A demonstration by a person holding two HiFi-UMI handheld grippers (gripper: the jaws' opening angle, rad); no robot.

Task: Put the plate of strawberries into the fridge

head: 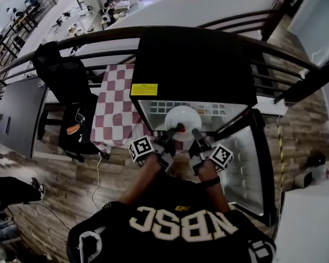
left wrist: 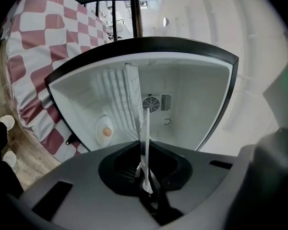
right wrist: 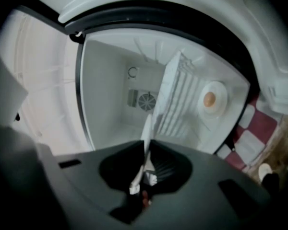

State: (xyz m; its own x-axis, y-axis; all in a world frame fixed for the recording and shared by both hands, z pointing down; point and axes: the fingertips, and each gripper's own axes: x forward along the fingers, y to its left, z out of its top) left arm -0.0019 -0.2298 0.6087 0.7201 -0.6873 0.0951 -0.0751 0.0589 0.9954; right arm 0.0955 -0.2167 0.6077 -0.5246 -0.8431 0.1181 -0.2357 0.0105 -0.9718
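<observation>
Wooden floor [head: 60,201] underfoot, a railing [head: 98,37] behind, a checked cloth [head: 112,114] at the left. In the middle, a small black fridge [head: 192,59] with its door [head: 252,163] swung open to the right.

Carrying step, by the look of it near its end: white plate [head: 183,115] held about level at the mouth of the fridge, not yet set down. Gripped at its near rim from two sides: left hand-held gripper [head: 174,130] closed narrow on the rim, right hand-held gripper [head: 196,132] likewise. Plate's edge showing as a thin white strip between each pair of jaws. Only a red bit of strawberry [head: 180,126] visible, at the near rim by the left hand-held gripper; the rest too small to tell.

Inside: white wire shelf [left wrist: 132,97] and a fan grille [left wrist: 150,103] on the back wall. Hard to tell whether the plate is lined up above or below that shelf.

Next, most likely: push both hands forward together, keeping the plate flat and the two grips even, clear the shelf's front edge, lower onto a level — then open both pairs of jaws and draw straight back. Main risk: a tilt from one hand leading, and strawberries rolling off.
</observation>
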